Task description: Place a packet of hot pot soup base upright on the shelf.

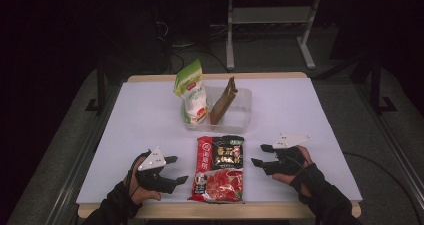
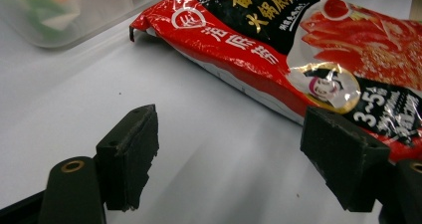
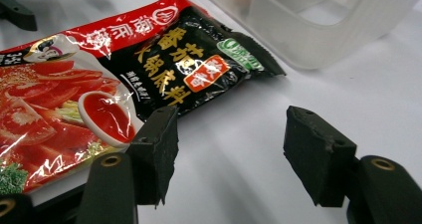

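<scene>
We see a white surface in a dark room. A red and black soup-base packet lies flat near its front edge, glossy, printed with tomato slices and a bowl of sauce; its long axis runs from us toward the far side, black end farther off. Just beyond it stands a clear plastic tub holding a green-white pouch and a brown packet. Our left hand-held gripper and right hand-held gripper flank the packet, both with jaws spread, pinching nothing.
</scene>
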Motion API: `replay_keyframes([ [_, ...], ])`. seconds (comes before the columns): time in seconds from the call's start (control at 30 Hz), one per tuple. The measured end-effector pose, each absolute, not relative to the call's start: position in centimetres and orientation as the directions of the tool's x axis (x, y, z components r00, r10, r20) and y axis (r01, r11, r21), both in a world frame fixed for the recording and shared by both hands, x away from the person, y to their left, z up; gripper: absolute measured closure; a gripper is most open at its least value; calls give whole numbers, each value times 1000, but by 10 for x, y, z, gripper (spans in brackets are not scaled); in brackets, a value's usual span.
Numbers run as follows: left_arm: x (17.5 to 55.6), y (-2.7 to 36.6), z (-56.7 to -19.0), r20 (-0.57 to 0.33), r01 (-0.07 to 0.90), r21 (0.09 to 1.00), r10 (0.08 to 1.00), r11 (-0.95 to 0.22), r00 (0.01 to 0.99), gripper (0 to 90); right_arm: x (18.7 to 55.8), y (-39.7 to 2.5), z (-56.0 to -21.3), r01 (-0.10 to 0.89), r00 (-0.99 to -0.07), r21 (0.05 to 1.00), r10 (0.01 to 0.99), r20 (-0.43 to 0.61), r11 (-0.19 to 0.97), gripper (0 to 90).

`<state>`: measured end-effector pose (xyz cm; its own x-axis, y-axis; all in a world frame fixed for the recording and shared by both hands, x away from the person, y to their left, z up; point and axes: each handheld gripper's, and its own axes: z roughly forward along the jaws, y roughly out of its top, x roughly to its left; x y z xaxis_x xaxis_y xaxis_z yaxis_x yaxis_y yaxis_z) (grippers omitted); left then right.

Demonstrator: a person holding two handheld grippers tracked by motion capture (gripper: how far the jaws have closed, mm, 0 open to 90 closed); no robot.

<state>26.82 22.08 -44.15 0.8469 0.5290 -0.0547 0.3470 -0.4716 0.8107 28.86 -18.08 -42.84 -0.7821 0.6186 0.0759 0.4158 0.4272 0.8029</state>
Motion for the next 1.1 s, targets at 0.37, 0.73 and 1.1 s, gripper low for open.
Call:
replay_keyframes([
  [0.37,291,197,-444,-112,379,805,510,-456,853,203,284,-164,-436,426,-816,783,566,117,453,352],
  [0.73,317,184,-446,-165,433,792,532,-430,831,169,280,-149,-443,447,-841,758,511,176,475,319],
  [1.1,339,161,-452,-198,467,759,524,-453,829,147,282,-142,-448,470,-842,740,497,211,482,296],
])
